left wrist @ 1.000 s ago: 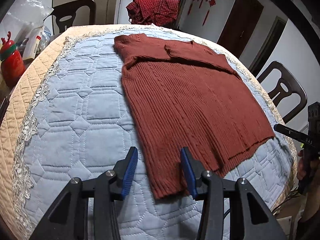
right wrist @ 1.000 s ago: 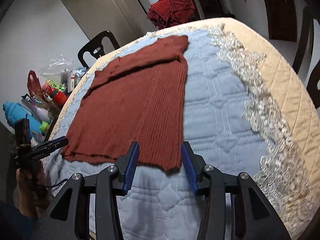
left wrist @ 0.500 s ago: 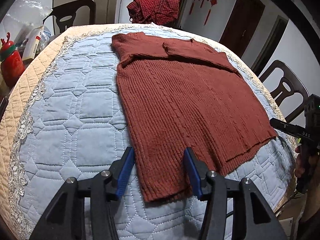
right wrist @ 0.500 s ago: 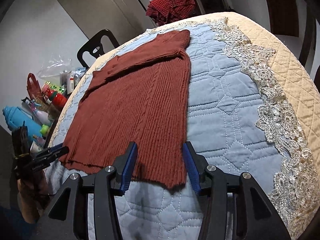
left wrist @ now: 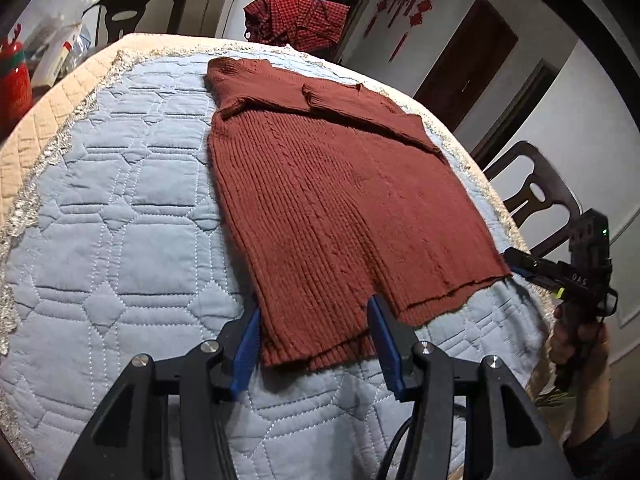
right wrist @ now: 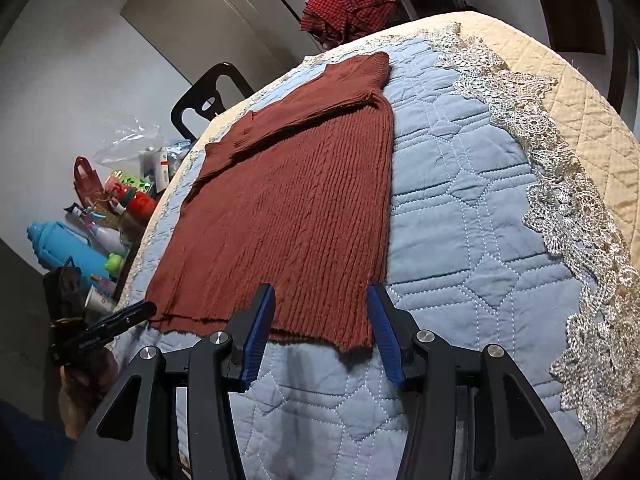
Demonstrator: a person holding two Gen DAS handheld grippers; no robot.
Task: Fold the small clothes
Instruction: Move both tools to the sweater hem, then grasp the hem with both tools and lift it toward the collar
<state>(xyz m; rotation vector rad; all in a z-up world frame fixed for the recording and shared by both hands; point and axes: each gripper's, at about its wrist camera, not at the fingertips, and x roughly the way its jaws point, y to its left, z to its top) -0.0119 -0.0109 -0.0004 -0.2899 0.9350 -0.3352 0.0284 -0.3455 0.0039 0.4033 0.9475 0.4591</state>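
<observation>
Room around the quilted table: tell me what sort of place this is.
Most likely a lived-in home, perhaps a dining room. The table wears a quilted blue cover with lace trim, dark dining chairs stand round it, red hanging ornaments decorate the wall, and household bottles clutter one side.

Rust-red ribbed knit sweater (left wrist: 340,208) lies flat on the quilt; sleeves folded across.

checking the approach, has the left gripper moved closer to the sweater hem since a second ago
Yes. The left gripper has come forward onto the sweater: its hem corner lay just past the fingertips before, now between the open jaws. The jaws have just been opening.
</observation>
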